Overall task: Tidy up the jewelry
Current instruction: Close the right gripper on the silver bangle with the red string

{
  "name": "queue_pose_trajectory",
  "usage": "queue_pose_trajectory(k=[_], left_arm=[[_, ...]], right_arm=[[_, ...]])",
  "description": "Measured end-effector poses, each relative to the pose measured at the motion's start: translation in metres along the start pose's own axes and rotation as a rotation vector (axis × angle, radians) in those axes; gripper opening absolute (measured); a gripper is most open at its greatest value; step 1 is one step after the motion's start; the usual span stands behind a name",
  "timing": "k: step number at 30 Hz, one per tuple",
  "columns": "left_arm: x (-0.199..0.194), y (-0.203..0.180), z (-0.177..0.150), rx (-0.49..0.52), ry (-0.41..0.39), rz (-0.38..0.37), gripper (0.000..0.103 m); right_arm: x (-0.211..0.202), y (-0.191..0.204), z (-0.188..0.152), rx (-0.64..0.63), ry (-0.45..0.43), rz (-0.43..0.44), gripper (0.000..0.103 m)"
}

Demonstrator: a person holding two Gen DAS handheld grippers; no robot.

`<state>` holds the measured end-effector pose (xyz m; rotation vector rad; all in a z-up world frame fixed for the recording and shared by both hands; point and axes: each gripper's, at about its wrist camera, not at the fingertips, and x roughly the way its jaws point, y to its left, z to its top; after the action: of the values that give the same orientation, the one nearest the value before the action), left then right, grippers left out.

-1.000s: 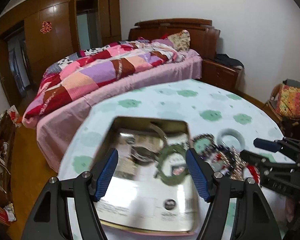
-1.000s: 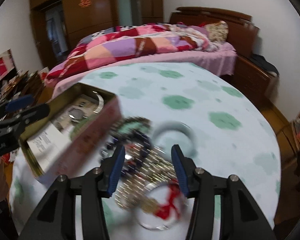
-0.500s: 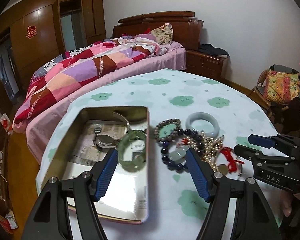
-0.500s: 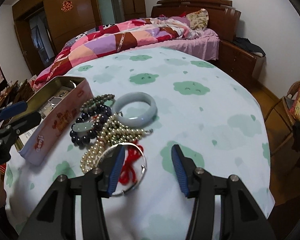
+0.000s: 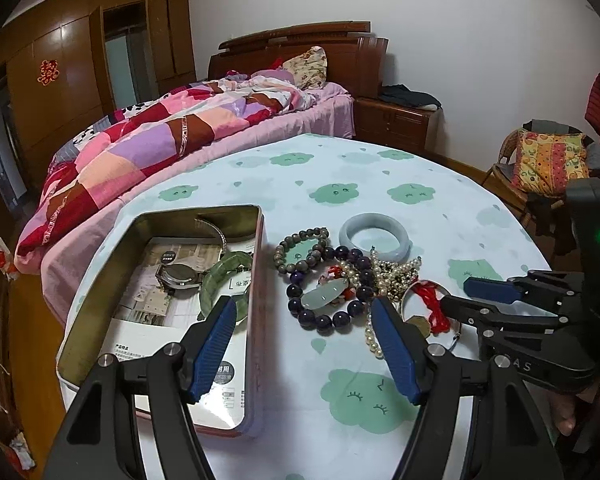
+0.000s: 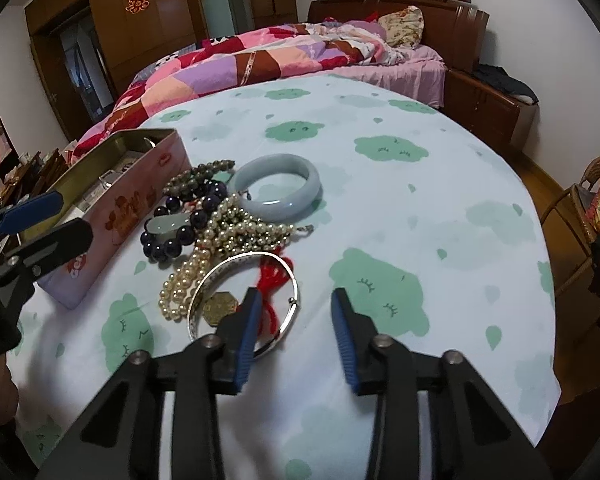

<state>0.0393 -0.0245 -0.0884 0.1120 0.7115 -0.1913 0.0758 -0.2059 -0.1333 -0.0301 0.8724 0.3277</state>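
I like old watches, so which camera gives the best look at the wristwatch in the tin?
The left wrist view: it looks down into the tin, showing the wristwatch beside the green bangle. The right wrist view sees the tin from its side; the watch there is too small to make out.

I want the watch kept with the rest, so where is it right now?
The dark-faced metal wristwatch lies inside the open rectangular tin box, seen in the left wrist view, touching the green jade bangle on its right.
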Motion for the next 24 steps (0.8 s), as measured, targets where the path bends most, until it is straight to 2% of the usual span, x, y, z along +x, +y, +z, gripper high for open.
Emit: queue_pose_trajectory(k=[3, 13, 18, 24], left_arm=[[0.001, -0.001, 0.000, 0.001, -0.001, -0.006, 0.070], [0.002, -0.009, 0.005, 0.013, 0.000, -0.029, 0.070], [0.003, -0.015, 0.008, 0.030, 0.000, -0.030, 0.070], [0.005, -0.021, 0.007, 0.051, 0.008, -0.032, 0.069]], right_arm=[[0.002, 0.000, 0.000, 0.003, 0.014, -0.002, 0.026], [0.012, 0.002, 0.010, -0.030, 0.034, 0.000, 0.019], [0.012, -0.001, 0.010, -0.032, 0.029, 0.022, 0.008], [0.002, -0.004, 0.007, -0.008, -0.022, 0.038, 0.008]])
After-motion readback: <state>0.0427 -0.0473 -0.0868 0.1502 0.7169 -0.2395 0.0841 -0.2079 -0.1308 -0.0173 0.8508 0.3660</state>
